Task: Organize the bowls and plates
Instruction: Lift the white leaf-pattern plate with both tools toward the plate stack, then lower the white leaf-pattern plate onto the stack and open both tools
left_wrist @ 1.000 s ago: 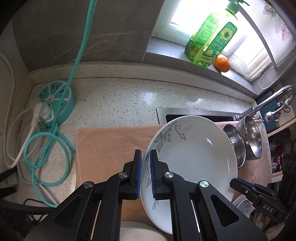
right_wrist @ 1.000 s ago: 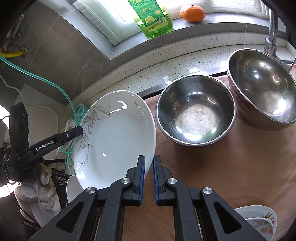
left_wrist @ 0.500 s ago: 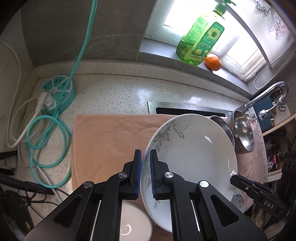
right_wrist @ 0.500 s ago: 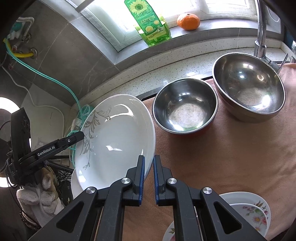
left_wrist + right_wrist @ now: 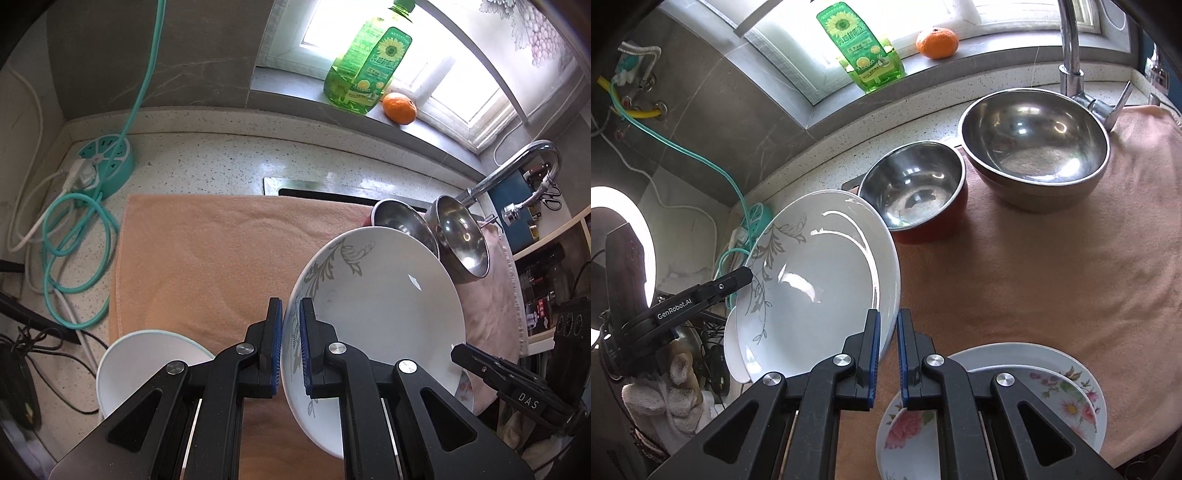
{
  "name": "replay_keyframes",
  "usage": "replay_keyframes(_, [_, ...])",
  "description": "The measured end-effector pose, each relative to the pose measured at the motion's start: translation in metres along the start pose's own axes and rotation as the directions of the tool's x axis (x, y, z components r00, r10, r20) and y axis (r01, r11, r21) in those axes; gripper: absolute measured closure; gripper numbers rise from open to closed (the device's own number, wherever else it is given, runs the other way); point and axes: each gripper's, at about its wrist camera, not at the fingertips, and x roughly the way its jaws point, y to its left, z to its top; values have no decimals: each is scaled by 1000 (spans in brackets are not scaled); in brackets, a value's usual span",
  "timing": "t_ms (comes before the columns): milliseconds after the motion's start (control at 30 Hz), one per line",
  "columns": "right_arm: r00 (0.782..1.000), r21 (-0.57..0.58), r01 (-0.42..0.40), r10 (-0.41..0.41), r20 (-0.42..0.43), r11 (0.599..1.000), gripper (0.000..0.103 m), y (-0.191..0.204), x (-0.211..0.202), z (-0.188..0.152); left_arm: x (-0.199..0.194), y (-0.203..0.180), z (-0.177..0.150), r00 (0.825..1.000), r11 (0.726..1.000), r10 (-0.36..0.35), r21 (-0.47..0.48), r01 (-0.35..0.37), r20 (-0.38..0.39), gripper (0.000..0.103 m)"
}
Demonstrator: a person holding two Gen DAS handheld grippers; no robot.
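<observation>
Both grippers hold one white deep plate with a grey leaf pattern (image 5: 373, 310) above the peach towel (image 5: 207, 251). My left gripper (image 5: 291, 314) is shut on its left rim. My right gripper (image 5: 887, 325) is shut on its right rim, and the plate also shows in the right wrist view (image 5: 816, 280). A small steel bowl with a red outside (image 5: 916, 192) and a large steel bowl (image 5: 1034, 147) stand on the towel at the back. Floral plates (image 5: 1067, 398) lie stacked at the front right. A white bowl (image 5: 147, 362) sits at the front left.
A teal power strip (image 5: 107, 162) with coiled cables lies on the counter at the left. A green soap bottle (image 5: 369, 59) and an orange (image 5: 399, 107) stand on the window sill. The tap (image 5: 1071, 48) rises behind the large bowl.
Both grippers have lifted the leaf plate and drawn it back toward the front. The white bowl and the floral plates have come into view below.
</observation>
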Motion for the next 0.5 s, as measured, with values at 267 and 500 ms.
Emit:
replay_keyframes(267, [1000,-15,-12,12,5,1000,95,-20,-23,-11,-9,-26,-26,1000,1000,3,-13,-3,18,96])
replay_keyframes(500, [1000,-34,-14,14,7,999,95,-39,-44,-23,-13,-45,-51,1000,999,0,-33,0,25,96])
